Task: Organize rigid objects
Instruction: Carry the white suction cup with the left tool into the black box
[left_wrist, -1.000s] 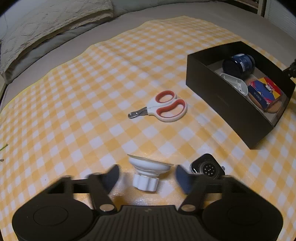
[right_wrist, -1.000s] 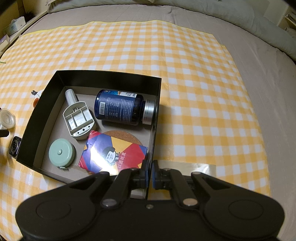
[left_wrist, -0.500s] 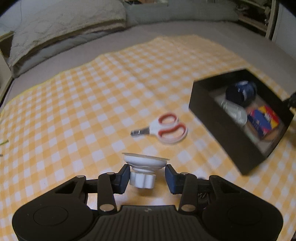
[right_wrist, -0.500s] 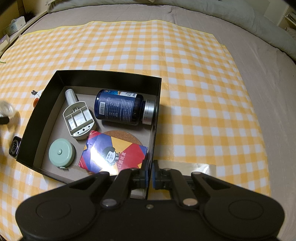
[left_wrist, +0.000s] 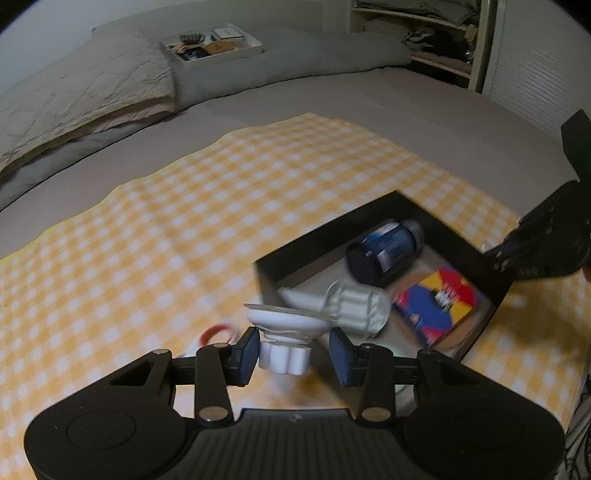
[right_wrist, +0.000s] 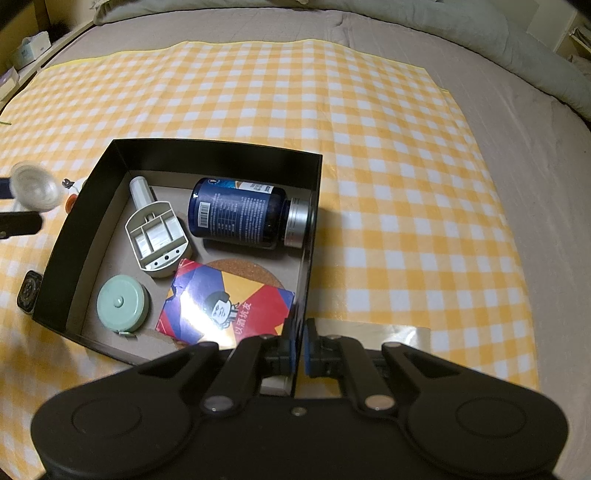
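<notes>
My left gripper is shut on a white suction cup, gripping its ribbed knob, and holds it in the air just before the near left wall of the black box. From the right wrist view the same cup hangs blurred left of the box. My right gripper is shut on the box's near right wall. Inside lie a blue bottle, a white plastic scoop, a mint tape measure, a colourful card pack and a cork coaster.
Red-handled scissors lie on the yellow checked cloth behind my left fingers. A black watch rests on the cloth by the box's left corner. The cloth covers a grey bed, with pillows and a tray at the far end.
My left gripper closed on the suction cup, lifted it off the cloth and carried it right toward the box. The right gripper and the box have not moved.
</notes>
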